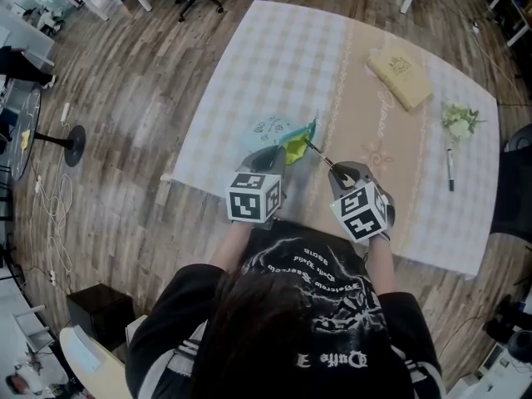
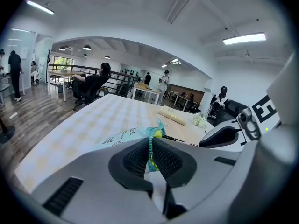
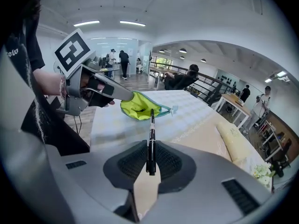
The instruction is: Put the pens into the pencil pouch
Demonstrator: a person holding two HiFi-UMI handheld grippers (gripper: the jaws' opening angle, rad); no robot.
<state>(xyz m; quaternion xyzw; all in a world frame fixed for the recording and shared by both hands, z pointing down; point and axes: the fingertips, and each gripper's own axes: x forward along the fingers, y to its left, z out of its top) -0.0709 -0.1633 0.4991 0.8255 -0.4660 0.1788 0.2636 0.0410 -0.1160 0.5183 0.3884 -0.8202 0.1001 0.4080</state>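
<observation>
My left gripper [image 1: 273, 155] is shut on the rim of the pencil pouch [image 1: 278, 135], a teal pouch with a yellow-green lining, and holds its mouth open above the table. In the left gripper view the pouch's zipper edge [image 2: 151, 149] is pinched between the pads. My right gripper [image 3: 150, 160] is shut on a black pen [image 3: 151, 139] whose tip points at the pouch's open mouth [image 3: 138, 106]. In the head view that pen [image 1: 318, 155] reaches from the right gripper [image 1: 340, 173] toward the pouch. A second pen [image 1: 450, 169] lies on the table at the far right.
The table carries a pale checked cloth [image 1: 274, 65] with a beige runner [image 1: 374, 115]. A tan book or box [image 1: 400, 76] and a small flower sprig [image 1: 458, 121] lie at the far right. Wooden floor surrounds the table; chairs and desks stand further off.
</observation>
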